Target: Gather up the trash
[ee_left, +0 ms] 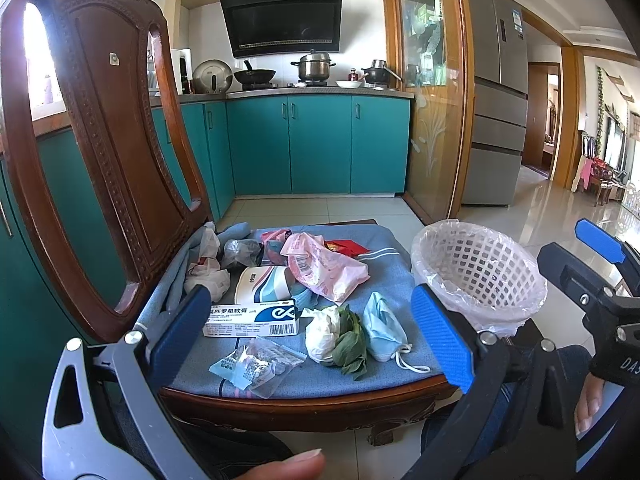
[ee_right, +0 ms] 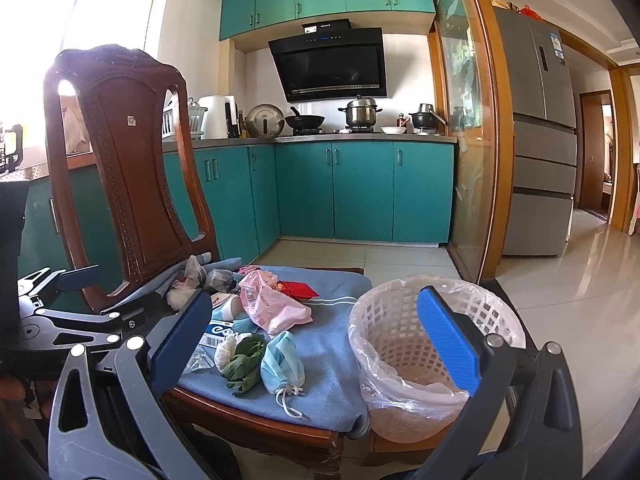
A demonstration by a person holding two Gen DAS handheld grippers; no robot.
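Trash lies on the blue cushion (ee_left: 384, 276) of a wooden chair: a white medicine box (ee_left: 252, 319), a clear wrapper (ee_left: 256, 364), a white tissue wad with green leaves (ee_left: 336, 336), a blue face mask (ee_left: 382, 326), a pink plastic bag (ee_left: 324, 266) and a red packet (ee_left: 347, 247). A white lattice bin with a clear liner (ee_left: 478, 270) stands right of the chair. My left gripper (ee_left: 312, 336) is open, just in front of the cushion. My right gripper (ee_right: 316, 336) is open, between the cushion and the bin (ee_right: 432, 344); the mask (ee_right: 282, 362) lies near it.
The carved chair back (ee_left: 108, 152) rises at the left. Teal kitchen cabinets (ee_left: 320, 144) with pots on the counter stand behind. A glass partition (ee_left: 432, 92) and a grey fridge (ee_left: 500, 96) are at the right. Tiled floor (ee_right: 560, 300) extends right of the bin.
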